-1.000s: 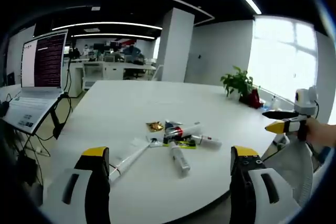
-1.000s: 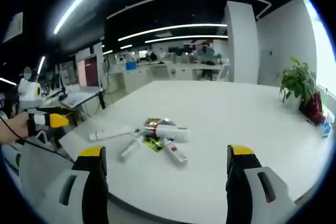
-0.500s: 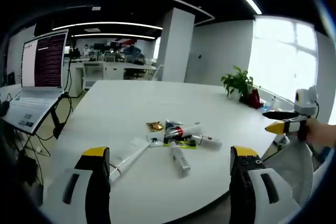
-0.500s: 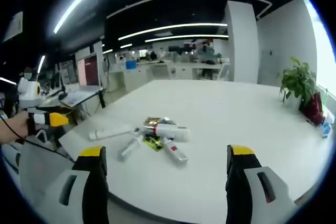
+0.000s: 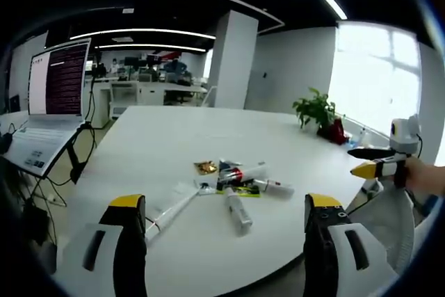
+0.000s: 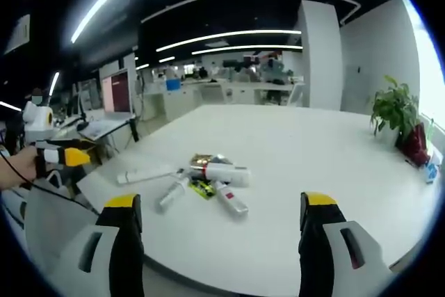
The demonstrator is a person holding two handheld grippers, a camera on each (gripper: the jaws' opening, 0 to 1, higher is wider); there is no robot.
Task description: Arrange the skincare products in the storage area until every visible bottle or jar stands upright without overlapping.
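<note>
Several skincare products lie flat in a loose cluster on the white table. Among them are a long white tube, a white bottle, a white tube with a red band, a small red-capped bottle, a gold sachet and a green packet. My left gripper is open, short of the cluster and above the table edge. The right gripper view has the same cluster: red-banded tube, long tube, two bottles. My right gripper is open too, holding nothing.
A laptop on a stand with cables sits left of the table. A potted plant stands at the far right corner. A hand holds the right gripper at the right edge; the left gripper appears at the left.
</note>
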